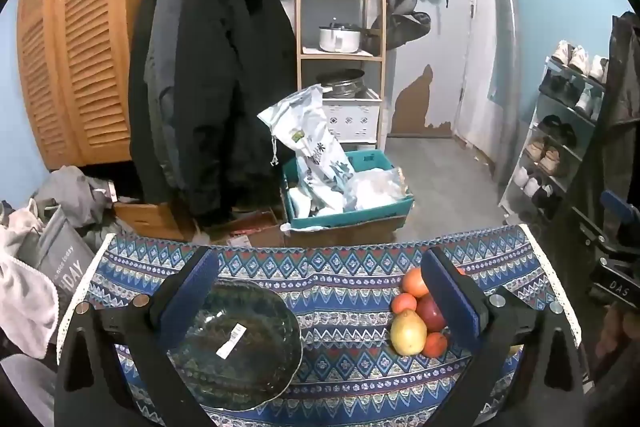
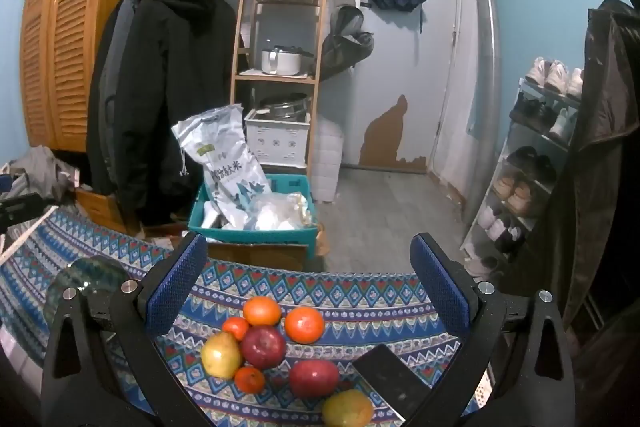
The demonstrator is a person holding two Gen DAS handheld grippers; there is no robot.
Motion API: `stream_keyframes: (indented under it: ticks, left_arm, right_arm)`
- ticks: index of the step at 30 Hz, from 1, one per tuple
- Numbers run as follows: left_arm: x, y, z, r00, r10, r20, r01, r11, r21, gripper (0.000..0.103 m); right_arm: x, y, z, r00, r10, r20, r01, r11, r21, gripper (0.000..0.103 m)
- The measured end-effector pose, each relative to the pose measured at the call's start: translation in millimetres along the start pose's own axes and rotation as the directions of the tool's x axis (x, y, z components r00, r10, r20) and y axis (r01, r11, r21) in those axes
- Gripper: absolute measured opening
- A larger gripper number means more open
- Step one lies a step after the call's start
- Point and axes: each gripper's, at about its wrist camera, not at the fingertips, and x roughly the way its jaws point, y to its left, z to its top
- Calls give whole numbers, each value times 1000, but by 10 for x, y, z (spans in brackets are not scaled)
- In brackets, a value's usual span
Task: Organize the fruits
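A clear glass bowl [image 1: 236,347] with a white sticker sits on the patterned tablecloth [image 1: 344,291], under my open, empty left gripper [image 1: 320,267]; its rim shows in the right wrist view [image 2: 86,277]. A fruit pile lies to the right: a yellow pear [image 2: 221,355], a red apple [image 2: 263,346], another red apple [image 2: 314,378], oranges [image 2: 304,325] [image 2: 262,310], small tangerines [image 2: 249,379] and a yellow-orange fruit [image 2: 347,409]. The pile also shows in the left wrist view, with the pear [image 1: 408,333]. My right gripper [image 2: 308,263] is open and empty above the pile.
A black phone [image 2: 394,383] lies on the cloth right of the fruit. Beyond the table's far edge stand a teal crate [image 2: 256,227] with a rice bag, hanging coats [image 1: 208,87], a wooden shelf [image 1: 340,27] and a shoe rack [image 2: 532,167].
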Motion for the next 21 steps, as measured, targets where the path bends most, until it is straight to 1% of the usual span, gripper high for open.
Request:
stream_keyframes:
  ticks: [21]
  left_arm:
    - [-50, 50, -27, 1000, -12, 23, 12, 1000, -4, 102]
  right_arm:
    - [10, 42, 2, 1000, -2, -3, 1, 1000, -7, 100]
